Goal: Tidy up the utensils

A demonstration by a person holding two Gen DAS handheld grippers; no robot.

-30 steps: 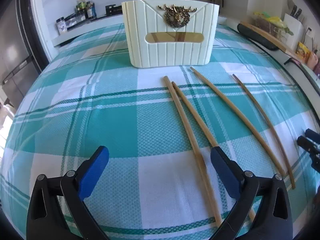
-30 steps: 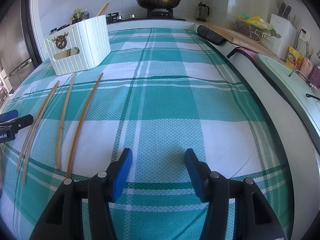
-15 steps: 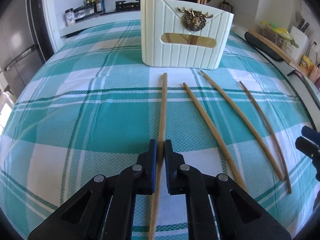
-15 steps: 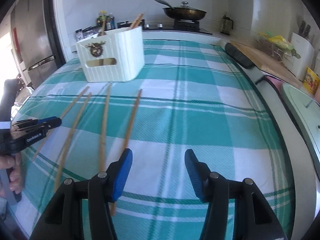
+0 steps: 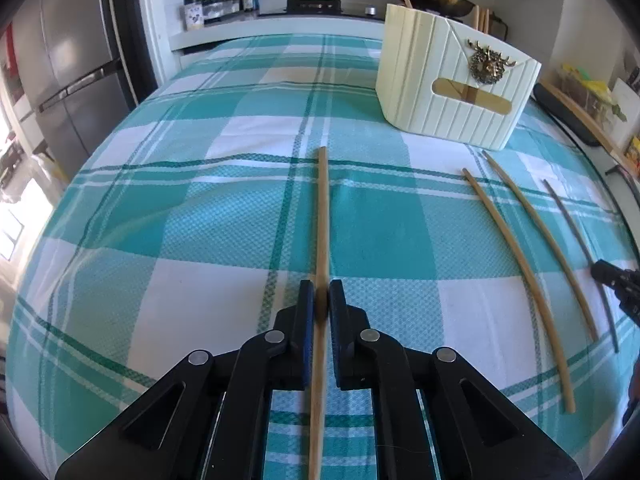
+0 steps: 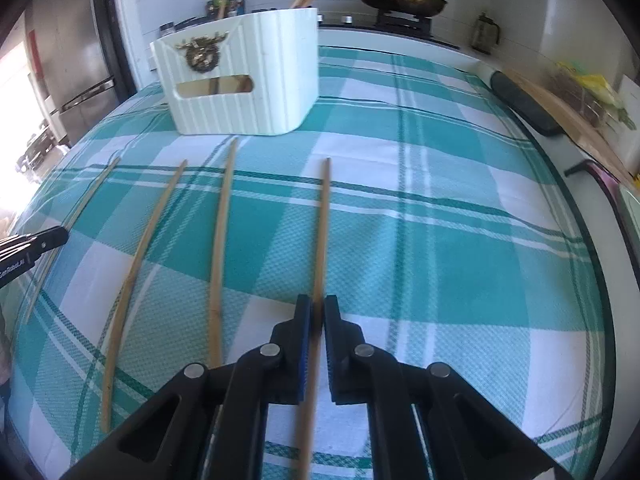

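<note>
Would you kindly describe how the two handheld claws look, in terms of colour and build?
Both match: the left claw and right claw have glossy black plastic linkage arms with triangular cut-outs, round silver rivets at the pivots, and flat blue pads on the fingers. No cables or sleeves are visible.

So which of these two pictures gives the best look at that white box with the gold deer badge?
The right wrist view. The white box sits nearer and larger there, showing its badge, handle slot, one side and chopsticks poking out. The left wrist view shows the box too, but off to the right and more distorted.
</note>
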